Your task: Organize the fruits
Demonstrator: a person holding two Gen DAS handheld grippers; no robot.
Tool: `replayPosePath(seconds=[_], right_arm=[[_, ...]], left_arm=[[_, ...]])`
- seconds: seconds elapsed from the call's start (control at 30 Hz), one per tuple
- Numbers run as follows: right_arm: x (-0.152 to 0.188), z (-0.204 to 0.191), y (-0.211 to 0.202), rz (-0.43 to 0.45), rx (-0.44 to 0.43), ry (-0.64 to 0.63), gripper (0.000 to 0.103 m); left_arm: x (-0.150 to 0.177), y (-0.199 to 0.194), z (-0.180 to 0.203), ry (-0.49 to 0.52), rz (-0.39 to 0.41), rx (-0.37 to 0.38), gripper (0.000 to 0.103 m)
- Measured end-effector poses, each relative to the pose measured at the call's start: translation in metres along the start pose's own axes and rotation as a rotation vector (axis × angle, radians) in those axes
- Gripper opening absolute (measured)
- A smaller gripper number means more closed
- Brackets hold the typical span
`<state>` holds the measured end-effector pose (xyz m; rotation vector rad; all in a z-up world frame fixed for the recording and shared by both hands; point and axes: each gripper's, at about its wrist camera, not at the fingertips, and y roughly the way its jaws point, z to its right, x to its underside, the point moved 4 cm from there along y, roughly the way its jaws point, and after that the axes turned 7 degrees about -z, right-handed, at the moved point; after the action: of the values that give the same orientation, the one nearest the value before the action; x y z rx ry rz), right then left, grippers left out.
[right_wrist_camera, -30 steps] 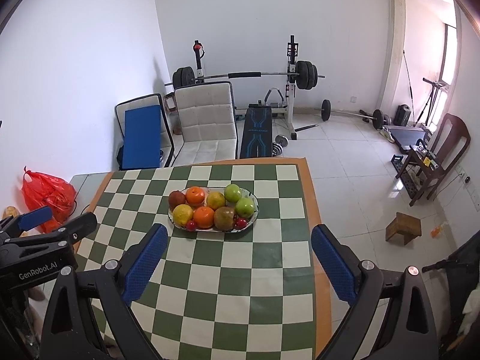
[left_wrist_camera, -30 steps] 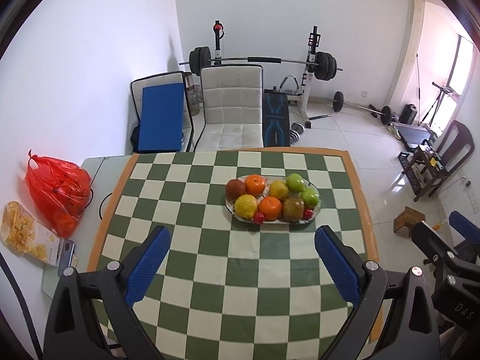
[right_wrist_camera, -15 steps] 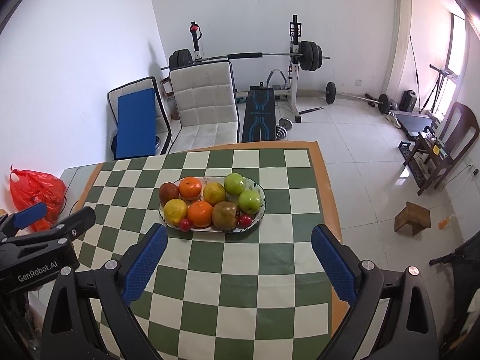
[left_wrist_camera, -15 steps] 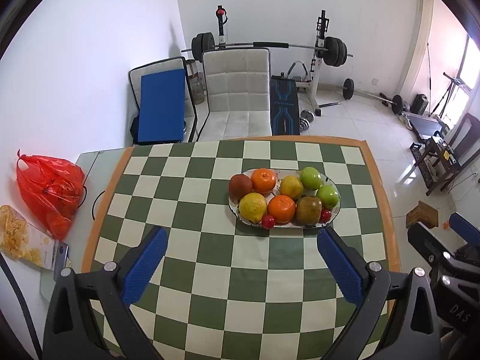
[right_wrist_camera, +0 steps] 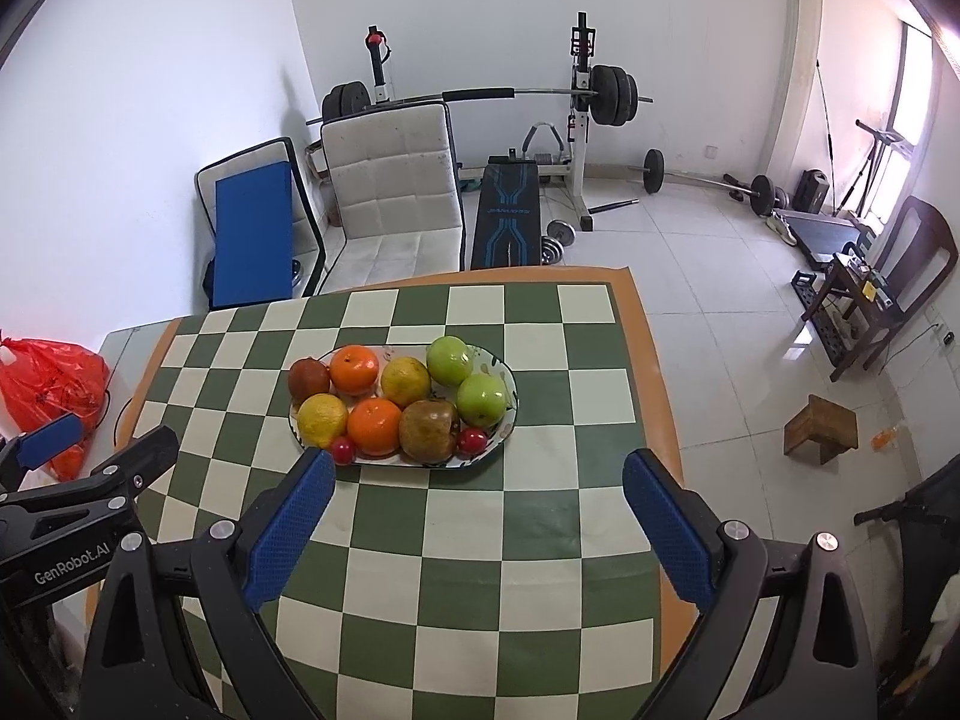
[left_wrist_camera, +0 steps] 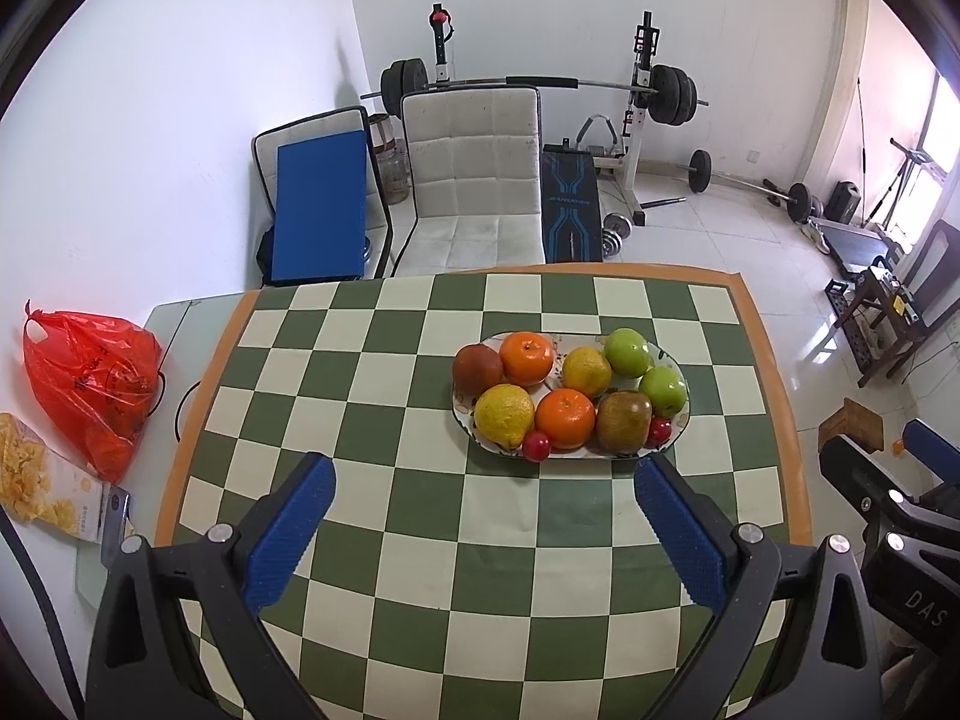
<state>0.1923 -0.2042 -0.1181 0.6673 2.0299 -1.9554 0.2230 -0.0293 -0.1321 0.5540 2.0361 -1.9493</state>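
While both grippers hover above the green-and-white checkered table (left_wrist_camera: 420, 540), the oval plate (left_wrist_camera: 681, 414) serves as the reference landmark, resting on the table's far half. The left gripper (left_wrist_camera: 483, 525) is on the near side of the plate with its jaws spread wide apart and nothing between them; the right gripper (right_wrist_camera: 477, 525) is likewise near of the plate, jaws wide apart and empty. On the plate lie two oranges (left_wrist_camera: 527, 357), two green apples (left_wrist_camera: 627, 351), two yellow citrus fruits (left_wrist_camera: 504, 415), a dark red fruit (left_wrist_camera: 477, 368), a brownish fruit (left_wrist_camera: 624, 420) and two small red fruits (left_wrist_camera: 536, 445) at the near rim, all crowded in contact with neighbours. Left of the plate, off the checkered cover, sits a red plastic bag (left_wrist_camera: 90, 384). Beyond the plate stands a white chair (left_wrist_camera: 474, 192).
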Motion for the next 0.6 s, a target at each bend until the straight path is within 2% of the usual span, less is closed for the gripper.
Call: replayPosePath(seconds=[0.6], right_arm=[[0.008,0.002,-0.016,0.03,0.017,0.0,0.099]], left_arm=[[0.008,-0.014,0.001,0.011,0.05,0.014,0.102]])
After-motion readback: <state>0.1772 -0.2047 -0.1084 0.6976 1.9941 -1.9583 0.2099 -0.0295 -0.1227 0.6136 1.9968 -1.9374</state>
